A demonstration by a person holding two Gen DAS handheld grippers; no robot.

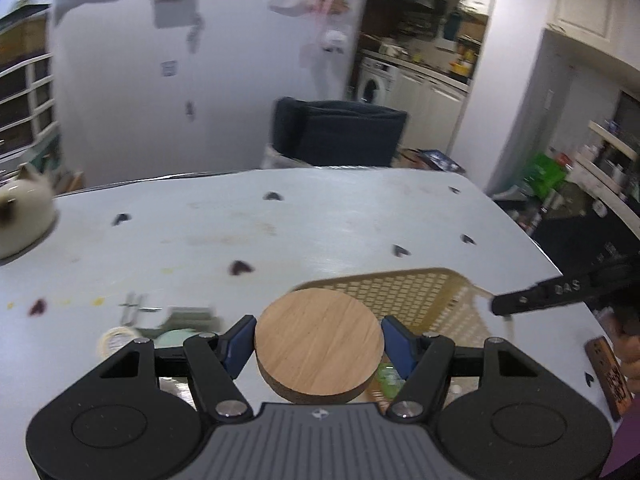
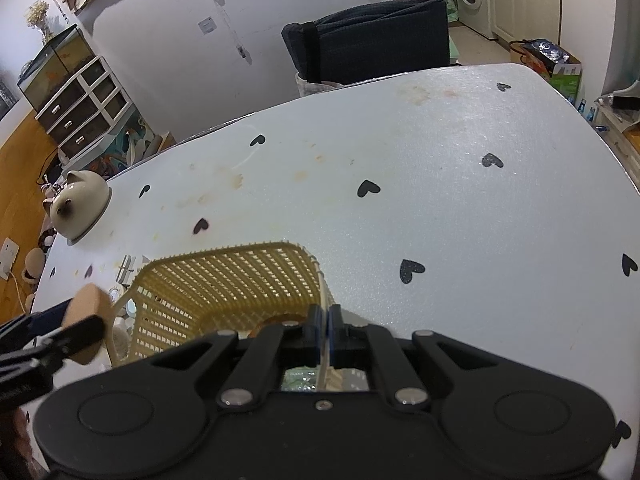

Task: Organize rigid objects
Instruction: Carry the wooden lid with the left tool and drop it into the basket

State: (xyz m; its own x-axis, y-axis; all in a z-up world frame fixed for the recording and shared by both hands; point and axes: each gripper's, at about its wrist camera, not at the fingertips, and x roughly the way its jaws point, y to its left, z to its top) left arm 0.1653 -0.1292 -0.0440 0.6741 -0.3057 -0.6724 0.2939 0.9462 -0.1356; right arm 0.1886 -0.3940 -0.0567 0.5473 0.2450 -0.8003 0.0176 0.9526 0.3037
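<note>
Table (image 2: pixel 460 208): wide, rounded corners, covered in a pale matte sheet printed with small black hearts; faint yellow-brown stains toward its far side.

Basket (image 2: pixel 224 280): yellow plastic, rectangular, open lattice walls with a thin rim. It stands on the table's near side. My right gripper (image 2: pixel 323 322) is closed on the rim of its right wall; the blue-padded fingers (image 2: pixel 314 320) are pressed almost together with only the thin rim between them. In the left wrist view the basket (image 1: pixel 408 292) sits just behind and to the right of what my left hand carries, and the right gripper (image 1: pixel 520 304) reaches in from the right edge onto the basket's corner.

Disc (image 1: pixel 318 344): round, thick, light wood with fine straight grain across the flat face and a rougher, darker, cork-like edge. My left gripper (image 1: pixel 318 344) holds it across its width, blue pads (image 1: pixel 240 344) spread wide and pressed against opposite sides of the edge, flat face up and tilted slightly toward the camera. It is held off the table, at the basket's left side; from the right wrist view the disc (image 2: pixel 90 316) appears edge-on just outside the basket's left wall.

Cat figure (image 2: pixel 78 204): glazed cream ceramic, rounded, two small ears, on a flat base at the table's left edge.

Small items lie blurred on the table left of the basket; I cannot tell what they are.
</note>
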